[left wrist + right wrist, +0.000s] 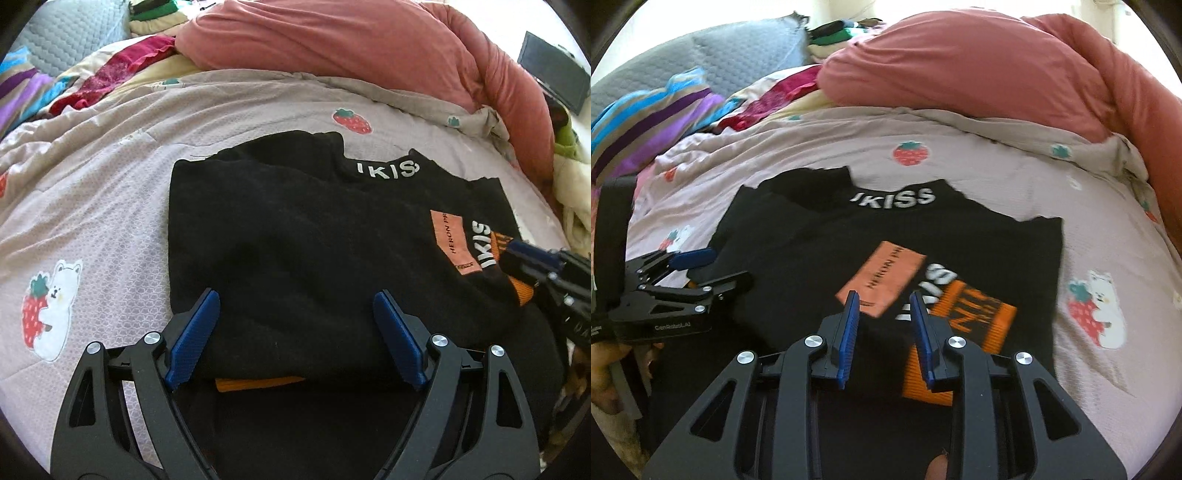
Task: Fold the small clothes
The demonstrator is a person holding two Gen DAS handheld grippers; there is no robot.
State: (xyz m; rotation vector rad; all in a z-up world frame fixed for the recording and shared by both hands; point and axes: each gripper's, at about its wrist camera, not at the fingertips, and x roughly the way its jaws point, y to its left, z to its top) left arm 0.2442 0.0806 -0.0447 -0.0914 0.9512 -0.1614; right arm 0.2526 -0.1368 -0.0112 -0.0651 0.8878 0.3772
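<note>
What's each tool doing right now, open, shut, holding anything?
Left tool: wide open over the black sweater, holding nothing.
Right tool: partly open above the sweater, holding nothing.

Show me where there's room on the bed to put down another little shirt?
The bare pink quilt left of the black sweater is free, up to the strawberry bear patch. A narrower strip lies between the collar and the pink duvet. The far left is crowded with piled colourful clothes.
</note>
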